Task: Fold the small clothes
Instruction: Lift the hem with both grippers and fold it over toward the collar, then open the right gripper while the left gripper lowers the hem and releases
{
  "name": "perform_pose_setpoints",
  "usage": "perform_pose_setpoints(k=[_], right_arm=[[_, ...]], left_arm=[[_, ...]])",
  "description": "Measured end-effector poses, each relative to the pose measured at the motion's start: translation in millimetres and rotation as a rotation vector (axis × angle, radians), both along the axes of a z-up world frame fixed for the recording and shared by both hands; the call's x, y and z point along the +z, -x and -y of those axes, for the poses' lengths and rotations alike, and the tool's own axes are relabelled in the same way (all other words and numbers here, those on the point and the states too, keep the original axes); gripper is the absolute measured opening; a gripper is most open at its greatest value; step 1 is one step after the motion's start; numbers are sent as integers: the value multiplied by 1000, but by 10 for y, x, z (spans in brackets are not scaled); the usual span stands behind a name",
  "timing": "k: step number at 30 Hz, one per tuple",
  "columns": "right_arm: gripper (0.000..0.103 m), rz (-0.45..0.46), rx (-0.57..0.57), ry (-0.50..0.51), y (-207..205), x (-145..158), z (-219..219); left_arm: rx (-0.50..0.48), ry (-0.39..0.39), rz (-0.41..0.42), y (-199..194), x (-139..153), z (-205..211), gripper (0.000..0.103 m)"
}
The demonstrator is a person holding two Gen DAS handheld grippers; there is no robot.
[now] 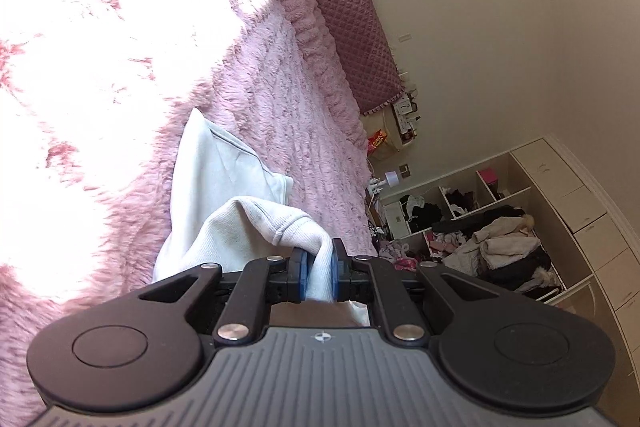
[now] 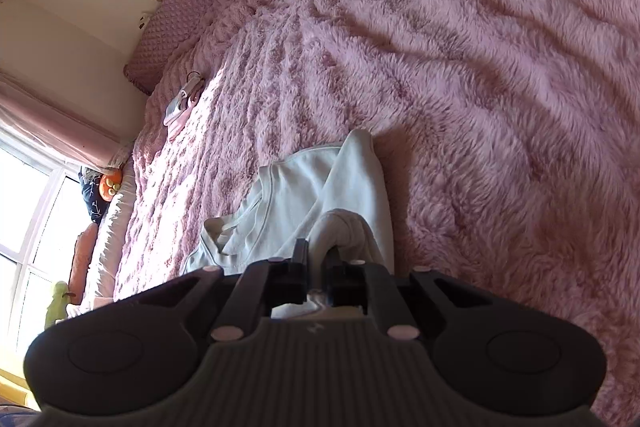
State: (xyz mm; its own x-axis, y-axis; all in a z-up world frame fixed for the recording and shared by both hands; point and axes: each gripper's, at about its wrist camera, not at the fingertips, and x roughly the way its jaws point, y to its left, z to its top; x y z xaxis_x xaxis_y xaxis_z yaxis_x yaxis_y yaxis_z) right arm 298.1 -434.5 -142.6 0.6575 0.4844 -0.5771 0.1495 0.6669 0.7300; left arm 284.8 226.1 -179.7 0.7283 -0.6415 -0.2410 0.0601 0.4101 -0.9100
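A small pale, whitish-blue garment (image 1: 224, 167) lies partly on the fluffy pink bed cover (image 1: 280, 99). My left gripper (image 1: 319, 267) is shut on a bunched fold of it, the cloth pinched between the blue pads. In the right wrist view the same garment (image 2: 304, 195) stretches ahead with its neckline to the left. My right gripper (image 2: 318, 255) is shut on another gathered edge of it. Both held edges are lifted off the cover, and the rest trails on the bed.
More small clothes (image 2: 182, 103) lie farther up the pink bed cover (image 2: 480, 67). A quilted pink headboard (image 1: 348, 11) stands against the wall. Open shelves crammed with clothes (image 1: 480, 239) are beside the bed. A bright window (image 2: 24, 219) is at the left.
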Motion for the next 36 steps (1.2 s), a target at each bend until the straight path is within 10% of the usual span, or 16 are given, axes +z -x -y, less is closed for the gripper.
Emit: perform_pose_setpoints(k=[4, 8, 12, 16, 22, 32, 36], right_arm=[[3, -85, -32, -18, -364, -324, 9], [11, -102, -77, -138, -410, -466, 129], [63, 24, -125, -100, -171, -239, 312], [63, 84, -112, -18, 225, -74, 463], [63, 98, 114, 295, 932, -81, 167], [61, 81, 142, 246, 1389, -332, 16], [34, 49, 147, 241, 1317, -379, -52]], left_arm=[[1, -14, -179, -339, -248, -58, 14], [-54, -40, -168, -471, -107, -163, 20], [-33, -130, -98, -304, 220, -349, 27], [67, -60, -45, 140, 264, -598, 31], [29, -279, -56, 891, 173, -443, 32], [-25, -316, -107, 1501, -88, -303, 38], [-30, -348, -108, 1447, -108, -222, 39]])
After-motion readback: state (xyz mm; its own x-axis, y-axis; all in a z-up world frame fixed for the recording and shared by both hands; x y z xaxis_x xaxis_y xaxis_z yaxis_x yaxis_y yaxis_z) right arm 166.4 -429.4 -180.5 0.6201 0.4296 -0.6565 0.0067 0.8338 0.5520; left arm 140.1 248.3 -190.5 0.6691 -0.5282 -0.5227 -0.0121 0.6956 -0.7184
